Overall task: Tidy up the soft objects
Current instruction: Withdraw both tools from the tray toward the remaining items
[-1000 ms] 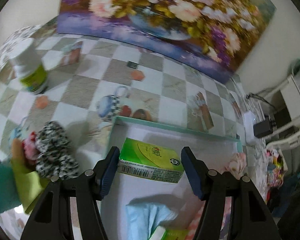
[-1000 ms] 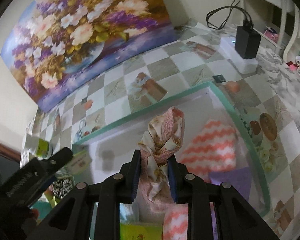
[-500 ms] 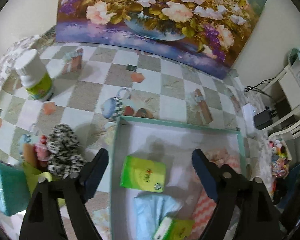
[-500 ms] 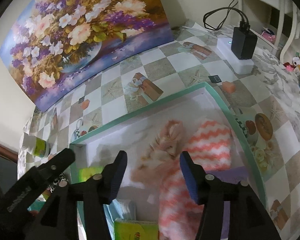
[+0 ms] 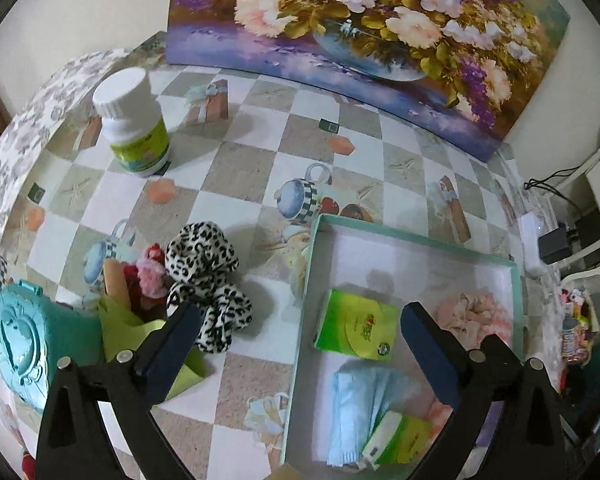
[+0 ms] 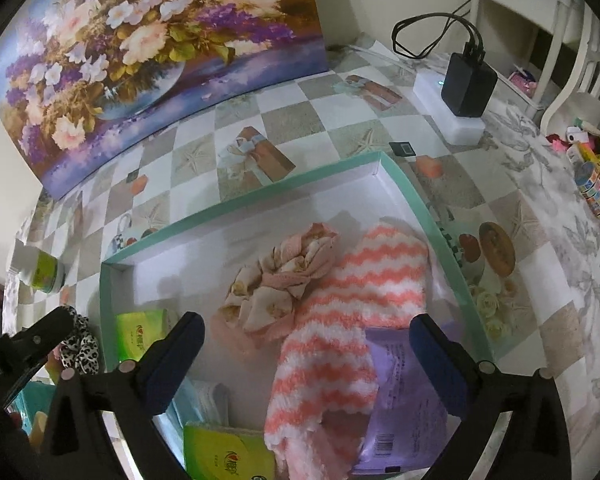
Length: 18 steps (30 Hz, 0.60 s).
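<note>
With both the left gripper and right gripper just spread wide and empty above the tray, the spotted scrunchie left outside could be missed or snagged on neighbouring clutter.

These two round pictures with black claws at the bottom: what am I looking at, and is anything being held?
No robot here: a person holds a two-fingered gripper in each hand, each with a wide-angle camera looking along its fingers. One picture is from the left gripper, the other from the right gripper. Both stand open, having just spread their jaws, and hold nothing. Below lies a teal-rimmed box with a green tissue pack, a pink floral cloth and a striped fluffy cloth inside. A leopard-print scrunchie and a white bottle sit outside on the tablecloth.
</note>
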Motion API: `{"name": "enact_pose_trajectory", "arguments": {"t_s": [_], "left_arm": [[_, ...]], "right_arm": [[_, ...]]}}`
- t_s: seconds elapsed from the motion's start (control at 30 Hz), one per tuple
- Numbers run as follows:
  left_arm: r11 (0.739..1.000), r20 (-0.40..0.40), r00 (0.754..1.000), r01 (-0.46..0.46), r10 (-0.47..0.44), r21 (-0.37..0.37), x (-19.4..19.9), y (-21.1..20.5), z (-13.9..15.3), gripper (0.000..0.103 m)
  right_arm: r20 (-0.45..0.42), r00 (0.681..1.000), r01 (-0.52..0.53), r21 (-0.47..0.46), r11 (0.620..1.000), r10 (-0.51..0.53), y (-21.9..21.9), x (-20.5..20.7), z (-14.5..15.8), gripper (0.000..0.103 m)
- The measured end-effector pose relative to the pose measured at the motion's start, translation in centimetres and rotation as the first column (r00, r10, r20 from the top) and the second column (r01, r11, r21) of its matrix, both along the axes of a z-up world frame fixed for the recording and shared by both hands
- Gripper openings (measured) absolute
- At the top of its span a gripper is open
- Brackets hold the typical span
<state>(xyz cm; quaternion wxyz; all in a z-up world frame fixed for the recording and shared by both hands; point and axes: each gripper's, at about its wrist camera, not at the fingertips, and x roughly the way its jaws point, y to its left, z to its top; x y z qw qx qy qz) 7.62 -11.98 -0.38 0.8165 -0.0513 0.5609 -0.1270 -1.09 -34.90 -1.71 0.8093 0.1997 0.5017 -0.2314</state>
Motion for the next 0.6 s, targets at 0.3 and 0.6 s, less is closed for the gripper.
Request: {"name": "enact_pose_trajectory", "arguments": {"t_s": [0.3, 0.6], "left_arm": [[0.999, 0.003, 1.000, -0.021, 0.021, -0.033, -1.4, 1.9, 1.5, 0.100], [0.998, -0.012, 0.998, -0.061, 0.060, -0.029, -2.4, 4.2, 2.0, 0.100]], "right_arm": [[0.023, 0.999, -0.044, -0.011, 0.999, 0.044, 1.6, -0.1, 1.3, 0.103], [0.049, 0.993, -0.109, -0.034, 0.993, 0.111, 4.2, -0.3, 2.8, 0.103]]}}
